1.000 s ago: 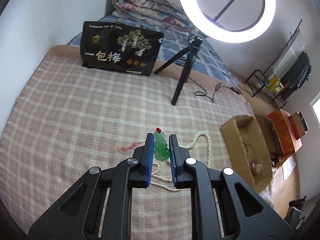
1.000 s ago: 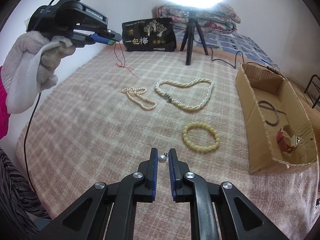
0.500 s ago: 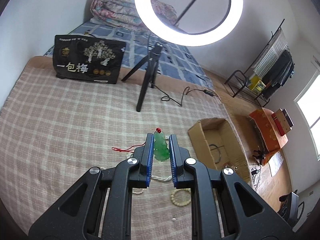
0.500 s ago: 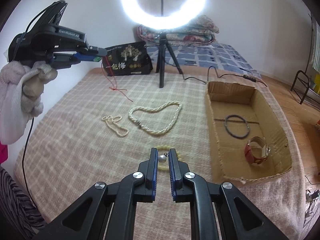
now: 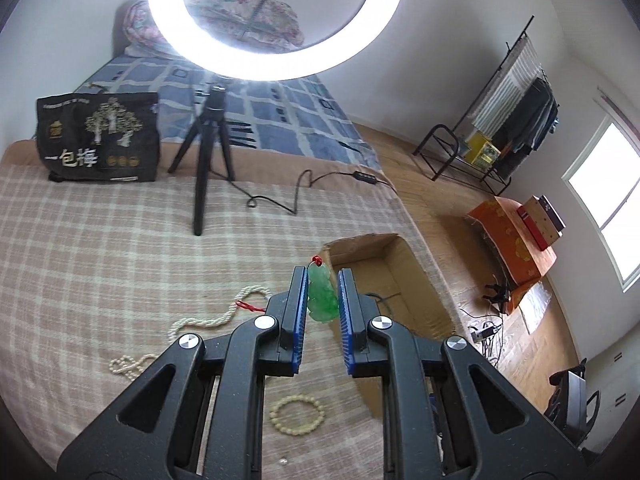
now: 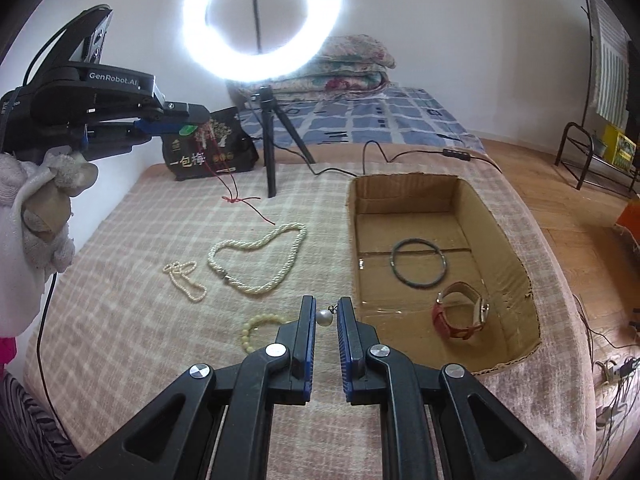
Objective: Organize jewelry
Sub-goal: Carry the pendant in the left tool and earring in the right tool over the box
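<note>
Both hand-held grippers have swung toward the cardboard box [image 6: 516,240]; left hand-held gripper [image 5: 323,300] pinches jade pendant [image 5: 322,298], right hand-held gripper [image 6: 326,316] pinches pearl earring [image 6: 324,317]; drop-off looks next.

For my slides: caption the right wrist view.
Right gripper pinches a pearl earring beside the cardboard box.

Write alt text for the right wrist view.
The right gripper pinches a pearl earring above a checked blanket, beside a cardboard box holding a bangle and watch.
</note>
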Demonstrator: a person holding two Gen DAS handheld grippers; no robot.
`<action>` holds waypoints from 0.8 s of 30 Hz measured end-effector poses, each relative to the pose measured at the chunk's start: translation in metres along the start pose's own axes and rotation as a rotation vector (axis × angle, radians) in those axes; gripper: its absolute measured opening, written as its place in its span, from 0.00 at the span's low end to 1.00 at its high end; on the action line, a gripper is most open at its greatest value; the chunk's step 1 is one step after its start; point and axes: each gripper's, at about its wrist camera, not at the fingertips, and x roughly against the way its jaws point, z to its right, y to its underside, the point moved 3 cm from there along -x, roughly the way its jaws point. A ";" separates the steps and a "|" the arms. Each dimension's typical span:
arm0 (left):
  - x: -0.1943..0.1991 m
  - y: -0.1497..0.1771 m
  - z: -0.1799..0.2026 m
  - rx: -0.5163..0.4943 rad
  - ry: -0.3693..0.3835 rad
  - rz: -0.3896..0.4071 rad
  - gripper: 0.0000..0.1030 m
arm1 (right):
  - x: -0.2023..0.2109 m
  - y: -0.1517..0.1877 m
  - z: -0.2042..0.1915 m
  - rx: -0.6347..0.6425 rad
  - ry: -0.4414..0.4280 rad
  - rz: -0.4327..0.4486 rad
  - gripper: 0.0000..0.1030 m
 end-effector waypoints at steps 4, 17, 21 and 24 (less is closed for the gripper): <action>-0.017 -0.005 0.022 -0.020 0.025 -0.014 0.13 | -0.003 -0.002 0.014 -0.031 0.013 -0.003 0.08; -0.073 -0.016 0.075 -0.073 0.058 -0.062 0.13 | -0.019 0.003 0.044 -0.087 0.044 -0.041 0.08; -0.093 -0.015 0.085 -0.082 0.048 -0.081 0.13 | -0.022 0.006 0.046 -0.093 0.043 -0.052 0.08; -0.106 -0.012 0.090 -0.095 0.038 -0.106 0.13 | -0.026 0.008 0.046 -0.094 0.044 -0.062 0.08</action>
